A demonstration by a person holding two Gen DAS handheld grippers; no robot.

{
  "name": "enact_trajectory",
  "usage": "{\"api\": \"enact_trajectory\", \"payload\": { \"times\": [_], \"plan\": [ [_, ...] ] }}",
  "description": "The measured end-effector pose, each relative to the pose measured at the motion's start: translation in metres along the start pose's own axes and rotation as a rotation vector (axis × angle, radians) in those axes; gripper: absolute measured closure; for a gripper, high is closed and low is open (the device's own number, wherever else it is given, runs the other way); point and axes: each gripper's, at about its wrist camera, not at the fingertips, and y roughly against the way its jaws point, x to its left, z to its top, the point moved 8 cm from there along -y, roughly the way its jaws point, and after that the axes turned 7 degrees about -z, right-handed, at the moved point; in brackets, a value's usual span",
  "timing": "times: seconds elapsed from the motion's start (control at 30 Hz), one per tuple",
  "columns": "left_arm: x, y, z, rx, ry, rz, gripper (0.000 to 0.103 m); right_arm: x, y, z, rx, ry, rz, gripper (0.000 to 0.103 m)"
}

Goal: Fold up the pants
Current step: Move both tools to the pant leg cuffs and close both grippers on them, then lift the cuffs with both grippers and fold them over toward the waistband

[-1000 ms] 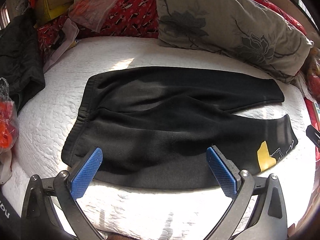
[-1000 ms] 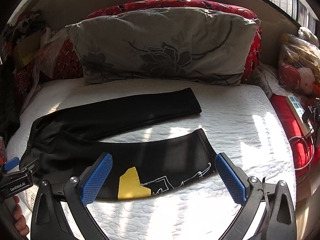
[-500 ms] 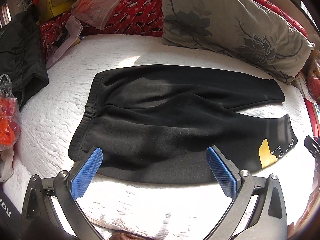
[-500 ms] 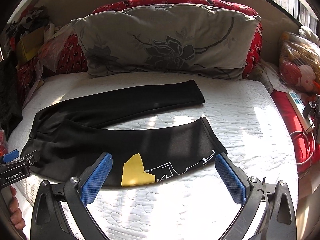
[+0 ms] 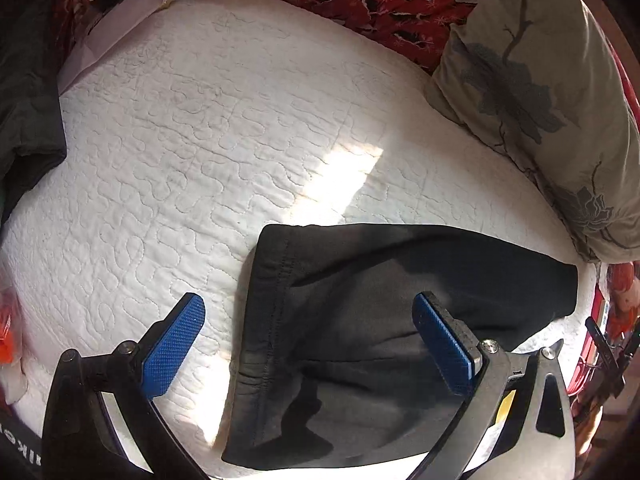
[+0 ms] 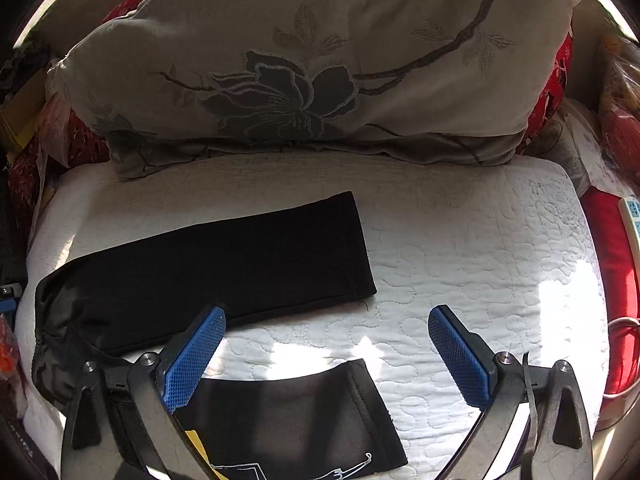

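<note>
Black pants (image 6: 208,264) lie flat on a white quilted bed (image 6: 480,248); left tongs (image 5: 308,344) gape above the waistband (image 5: 264,320); right tongs (image 6: 324,356) gape above 1 leg cuff (image 6: 360,408); a floral pillow (image 6: 312,60) sits behind.

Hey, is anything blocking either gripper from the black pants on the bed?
Nothing visible. The open left gripper straddles the black pants' waistband; the open right gripper hangs above the near leg cuff. Only white quilted bedding lies around them.

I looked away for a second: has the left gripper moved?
Yes. The left gripper has moved closer, over the black pants' waistband; the grey floral pillow now looms larger at the right.
</note>
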Motion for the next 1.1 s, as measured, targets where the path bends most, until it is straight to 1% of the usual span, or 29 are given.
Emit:
{"api": "enact_trajectory", "payload": {
  "times": [0.1, 0.23, 0.33, 0.4, 0.43, 0.47, 0.53, 0.6, 0.63, 0.67, 0.77, 0.8, 0.9, 0.93, 0.97, 1.0, 1.03, 1.07, 1.1],
  "plan": [
    [0.011, -0.019, 0.006, 0.045, 0.012, 0.030, 0.000, -0.006, -0.024, 0.017, 0.058, -0.001, 0.025, 0.002],
    [0.016, -0.038, 0.002, 0.079, -0.009, 0.022, 0.000, -0.007, -0.051, 0.030, 0.119, 0.020, 0.045, 0.003],
    [0.021, -0.054, 0.001, 0.097, 0.012, 0.025, 0.000, -0.001, -0.070, 0.036, 0.162, 0.016, 0.073, 0.006],
    [0.023, -0.063, 0.002, 0.106, 0.032, 0.017, 0.000, 0.005, -0.080, 0.037, 0.190, 0.014, 0.091, 0.012],
    [0.023, -0.067, 0.003, 0.104, 0.038, 0.019, 0.000, 0.007, -0.084, 0.038, 0.200, 0.011, 0.099, 0.021],
    [0.022, -0.069, 0.005, 0.100, 0.038, 0.023, 0.000, 0.008, -0.089, 0.039, 0.208, 0.008, 0.101, 0.026],
    [0.017, -0.072, 0.010, 0.097, 0.028, 0.029, 0.000, 0.009, -0.091, 0.042, 0.199, 0.003, 0.097, 0.025],
    [0.011, -0.074, 0.018, 0.102, 0.028, 0.022, 0.000, 0.009, -0.089, 0.046, 0.184, 0.005, 0.120, 0.032],
    [0.007, -0.076, 0.024, 0.105, 0.029, 0.018, 0.000, 0.008, -0.090, 0.048, 0.192, 0.000, 0.126, 0.037],
    [0.002, -0.077, 0.029, 0.109, 0.032, 0.016, 0.000, 0.005, -0.091, 0.049, 0.201, -0.010, 0.130, 0.038],
    [-0.012, -0.081, 0.036, 0.129, 0.026, -0.016, 0.000, -0.001, -0.093, 0.052, 0.211, -0.034, 0.149, 0.038],
    [-0.016, -0.083, 0.038, 0.135, 0.015, -0.017, 0.000, -0.002, -0.094, 0.053, 0.214, -0.036, 0.157, 0.038],
    [-0.031, -0.091, 0.045, 0.129, -0.032, 0.016, 0.000, -0.002, -0.096, 0.055, 0.209, -0.024, 0.175, 0.037],
    [-0.037, -0.092, 0.046, 0.128, -0.038, 0.011, 0.008, 0.000, -0.096, 0.055, 0.207, -0.010, 0.167, 0.040],
    [-0.041, -0.093, 0.047, 0.130, -0.044, 0.009, 0.014, 0.000, -0.094, 0.055, 0.205, 0.006, 0.161, 0.050],
    [-0.043, -0.092, 0.048, 0.130, -0.051, 0.028, 0.027, 0.001, -0.093, 0.055, 0.203, 0.023, 0.152, 0.059],
    [-0.045, -0.089, 0.049, 0.129, -0.064, 0.053, 0.040, 0.002, -0.093, 0.054, 0.204, 0.039, 0.146, 0.077],
    [-0.043, -0.084, 0.046, 0.134, -0.081, 0.071, 0.048, 0.002, -0.091, 0.054, 0.203, 0.051, 0.150, 0.086],
    [-0.044, -0.082, 0.045, 0.140, -0.092, 0.087, 0.059, 0.002, -0.088, 0.055, 0.196, 0.061, 0.150, 0.087]
  ]
}}
